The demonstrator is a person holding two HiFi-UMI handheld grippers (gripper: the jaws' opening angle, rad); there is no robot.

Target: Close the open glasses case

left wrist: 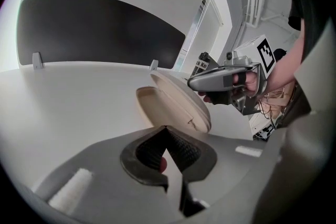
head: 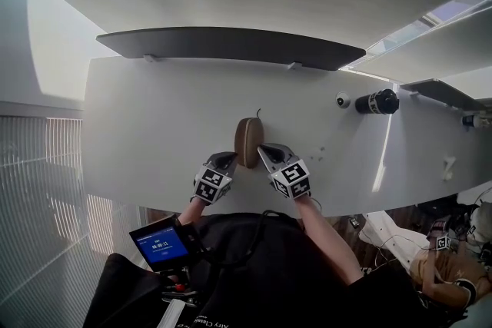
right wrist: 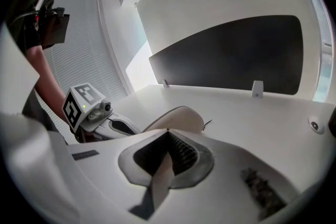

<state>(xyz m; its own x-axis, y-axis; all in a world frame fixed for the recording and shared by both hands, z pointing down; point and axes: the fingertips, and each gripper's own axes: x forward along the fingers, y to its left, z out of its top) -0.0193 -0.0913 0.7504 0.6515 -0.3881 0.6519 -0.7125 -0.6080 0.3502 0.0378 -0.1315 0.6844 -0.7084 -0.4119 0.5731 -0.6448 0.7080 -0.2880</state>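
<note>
The tan glasses case [head: 248, 140] lies on the white table [head: 154, 127], just ahead of both grippers. In the left gripper view the glasses case [left wrist: 176, 103] stands partly open, its lid raised at a slant over a cream inside. My left gripper [left wrist: 167, 129] is shut and empty, its tips just short of the case's near end. From the right, the right gripper [left wrist: 226, 79] reaches to the lid's edge. In the right gripper view the case [right wrist: 181, 115] rises right behind the shut, empty right gripper [right wrist: 168, 132]. The head view has the left gripper [head: 228, 160] and right gripper [head: 267, 150] flanking the case.
A dark curved panel [head: 231, 44] stands along the table's far edge. A black bottle [head: 377, 101] and a small white round object [head: 343, 100] sit at the back right. A device with a blue screen [head: 161, 243] hangs at the person's front, below the table's near edge.
</note>
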